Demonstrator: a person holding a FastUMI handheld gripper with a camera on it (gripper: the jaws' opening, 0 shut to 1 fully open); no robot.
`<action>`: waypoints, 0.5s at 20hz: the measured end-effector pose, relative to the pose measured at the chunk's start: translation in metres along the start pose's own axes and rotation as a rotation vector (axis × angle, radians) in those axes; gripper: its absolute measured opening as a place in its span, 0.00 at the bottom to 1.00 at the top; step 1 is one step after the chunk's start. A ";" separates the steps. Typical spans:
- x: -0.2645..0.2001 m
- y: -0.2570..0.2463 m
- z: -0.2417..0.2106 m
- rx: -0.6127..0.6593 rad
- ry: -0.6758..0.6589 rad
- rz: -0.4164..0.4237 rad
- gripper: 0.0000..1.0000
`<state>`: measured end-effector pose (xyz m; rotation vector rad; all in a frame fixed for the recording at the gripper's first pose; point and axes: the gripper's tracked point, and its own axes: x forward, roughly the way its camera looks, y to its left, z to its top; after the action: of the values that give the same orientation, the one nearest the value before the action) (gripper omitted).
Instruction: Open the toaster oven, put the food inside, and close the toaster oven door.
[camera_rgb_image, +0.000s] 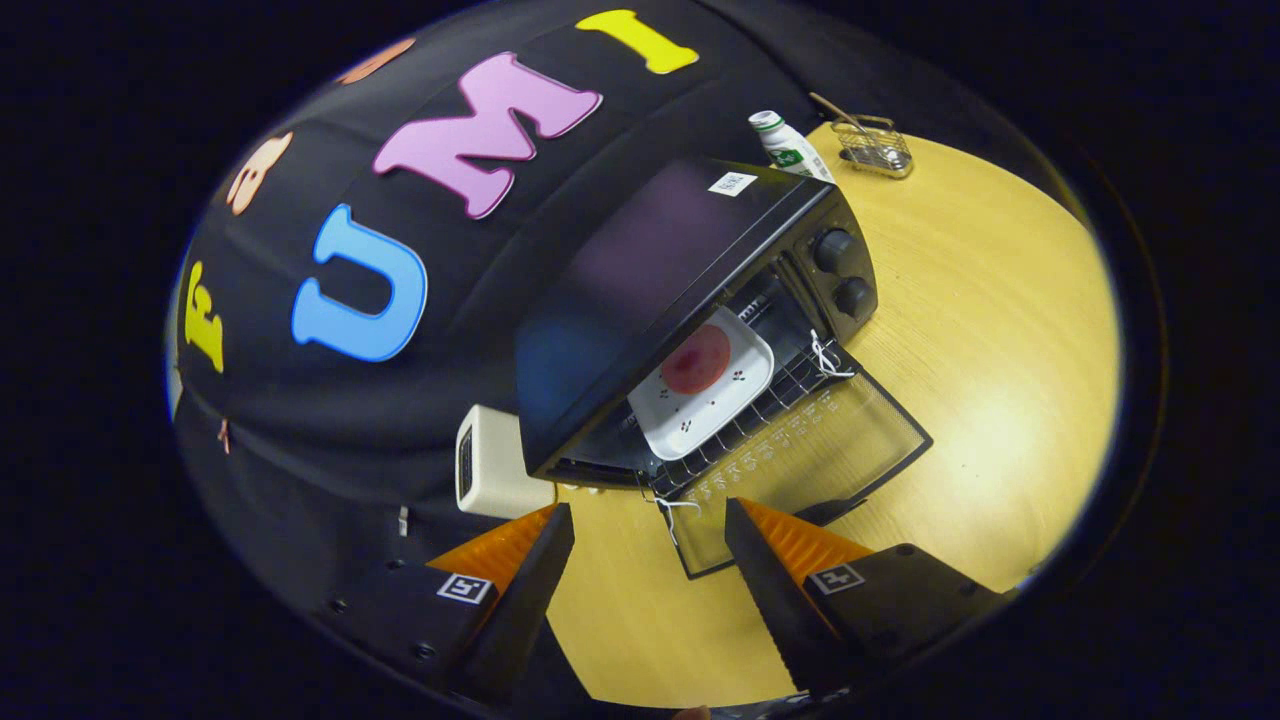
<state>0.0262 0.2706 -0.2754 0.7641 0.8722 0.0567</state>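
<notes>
A black toaster oven stands on the wooden table with its glass door folded down flat toward me. On the wire rack inside rests a white square plate carrying a round red slice of food. My gripper hovers just in front of the lowered door's edge, open, with nothing between its fingers. The door handle lies just ahead of the right finger.
A white box sits against the oven's left side. Behind the oven stand a white bottle with a green cap and a small wire basket. Bare table extends to the right of the oven.
</notes>
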 end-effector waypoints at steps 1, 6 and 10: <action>-0.003 -0.005 -0.005 -0.065 0.006 -0.009 0.98; 0.002 -0.052 -0.033 -0.381 0.006 -0.119 0.98; 0.018 -0.090 -0.068 -0.506 0.064 -0.184 0.98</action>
<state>-0.0328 0.2504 -0.3711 0.2088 0.9351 0.1336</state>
